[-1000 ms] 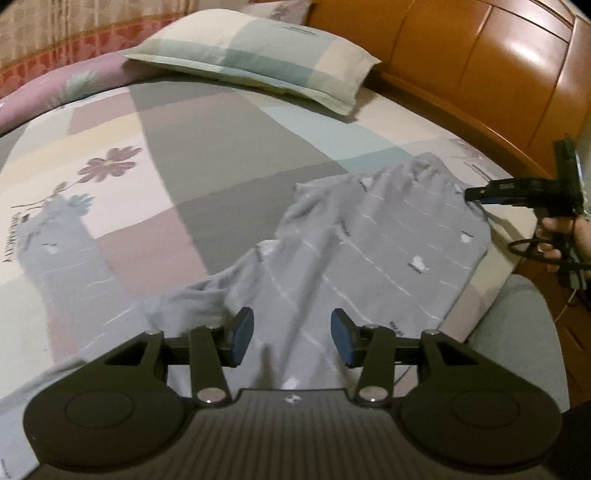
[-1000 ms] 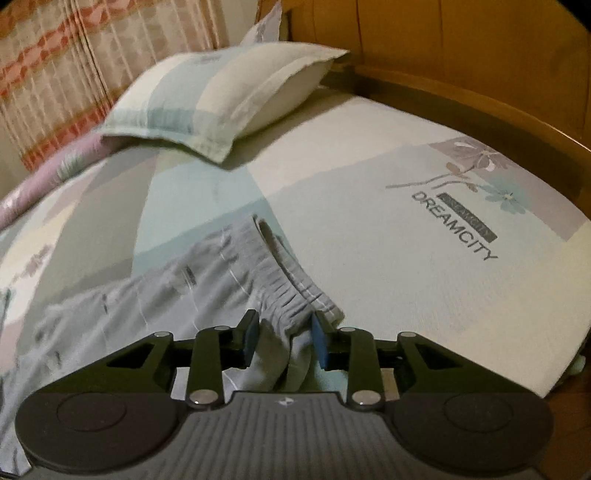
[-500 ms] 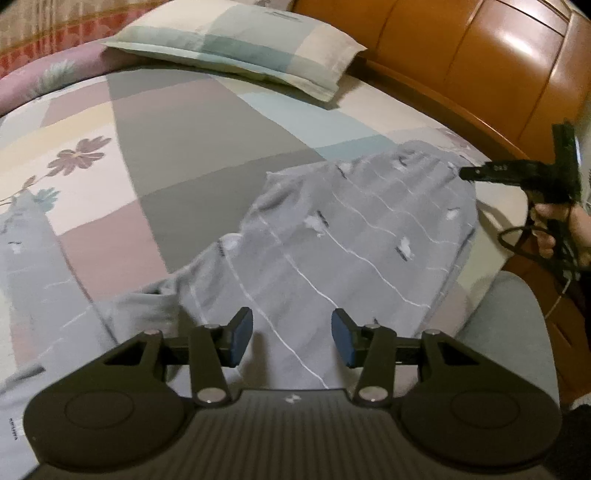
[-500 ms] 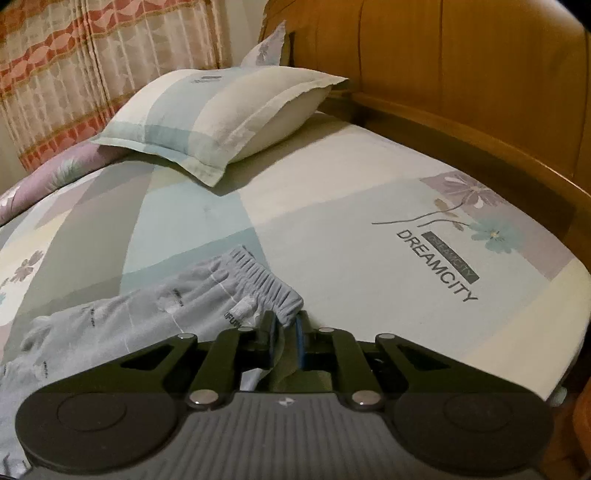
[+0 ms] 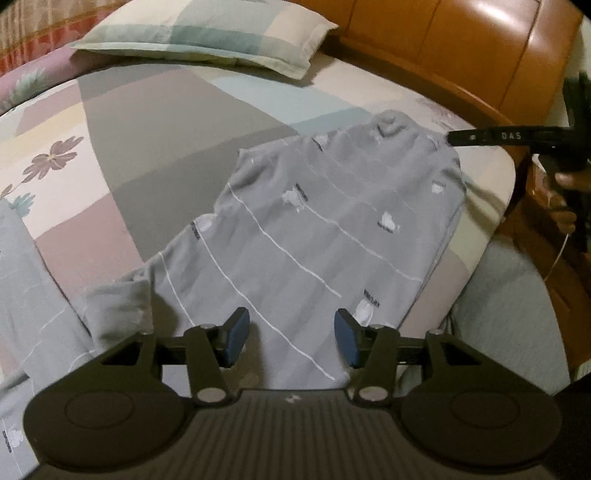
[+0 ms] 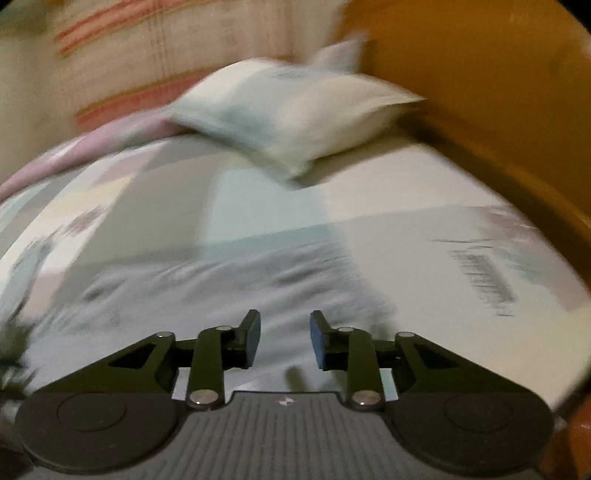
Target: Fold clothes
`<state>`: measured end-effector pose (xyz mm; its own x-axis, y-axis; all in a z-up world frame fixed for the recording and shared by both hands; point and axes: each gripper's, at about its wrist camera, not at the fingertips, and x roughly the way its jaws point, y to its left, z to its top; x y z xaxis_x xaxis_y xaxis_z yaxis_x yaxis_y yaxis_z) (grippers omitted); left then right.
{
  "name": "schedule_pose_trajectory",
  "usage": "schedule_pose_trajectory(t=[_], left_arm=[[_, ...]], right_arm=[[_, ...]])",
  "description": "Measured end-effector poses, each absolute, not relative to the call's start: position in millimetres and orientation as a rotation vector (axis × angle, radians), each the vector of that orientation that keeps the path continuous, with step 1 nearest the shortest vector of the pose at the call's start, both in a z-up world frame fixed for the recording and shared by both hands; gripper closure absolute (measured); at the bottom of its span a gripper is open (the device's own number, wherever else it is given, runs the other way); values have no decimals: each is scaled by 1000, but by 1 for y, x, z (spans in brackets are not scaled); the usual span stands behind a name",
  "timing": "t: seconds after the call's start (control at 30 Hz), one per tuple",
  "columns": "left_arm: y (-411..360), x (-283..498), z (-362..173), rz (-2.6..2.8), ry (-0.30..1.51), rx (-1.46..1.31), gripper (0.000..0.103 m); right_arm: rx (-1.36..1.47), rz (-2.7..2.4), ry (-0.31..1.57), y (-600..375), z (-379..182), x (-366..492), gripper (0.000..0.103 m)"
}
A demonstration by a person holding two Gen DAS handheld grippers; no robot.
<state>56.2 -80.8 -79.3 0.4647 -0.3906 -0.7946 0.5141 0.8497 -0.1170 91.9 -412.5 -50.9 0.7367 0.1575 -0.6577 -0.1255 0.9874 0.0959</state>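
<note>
Right gripper [image 6: 284,339] pinched shut on grey trousers' [image 5: 332,236] waistband, now jaws opening, clear of cloth; trousers lie flatter, spread out

Your grey trousers [image 5: 317,236] are soft matt knit cloth, thin white lines and small pale prints across them, lightly rippled near the waist. Under them the bed sheet [image 5: 155,133] looks like smooth matt cotton in flat printed colour blocks. The pillow [image 5: 207,33] wears the same dull woven cloth. Behind, your headboard [image 5: 461,44] is varnished wood, glossy enough to throw back bright glare. Your left gripper [image 5: 291,341] is matt black plastic with shiny metal rivets, ribbed on its body, and blue rubbery pads [image 5: 236,339]. Your right gripper [image 6: 284,341] has the same finish.
</note>
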Motion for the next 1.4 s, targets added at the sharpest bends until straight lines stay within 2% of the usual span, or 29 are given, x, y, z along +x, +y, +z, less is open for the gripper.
schedule_pose_trajectory(t=[0.07,0.17,0.23,0.37,0.53,0.7,0.93,1.1,1.4], left_arm=[[-84,52,-87,-557,942,165,52],[-86,39,-89,-574,933,210,45],[-81,32,-90,-585,951,198,42],[-69,35,-83,-599,992,170,42],[-73,75,-57,-589,893,123,42],[-103,116,-44,-622,814,82,42],[-147,175,-81,-639,829,70,42],[-138,221,-95,-494,852,31,42],[-136,180,-63,-635,801,50,39]], right_arm=[[-14,197,760,-389,-63,92,67],[-62,217,844,-371,-87,89,67],[-119,222,850,-367,-96,76,60],[-172,215,909,-364,-87,68,59],[-138,253,810,-344,-68,89,54],[-192,201,840,-332,-95,111,54],[-61,179,828,-350,-100,102,44],[-65,189,824,-350,-100,91,40],[76,122,714,-402,-55,100,40]])
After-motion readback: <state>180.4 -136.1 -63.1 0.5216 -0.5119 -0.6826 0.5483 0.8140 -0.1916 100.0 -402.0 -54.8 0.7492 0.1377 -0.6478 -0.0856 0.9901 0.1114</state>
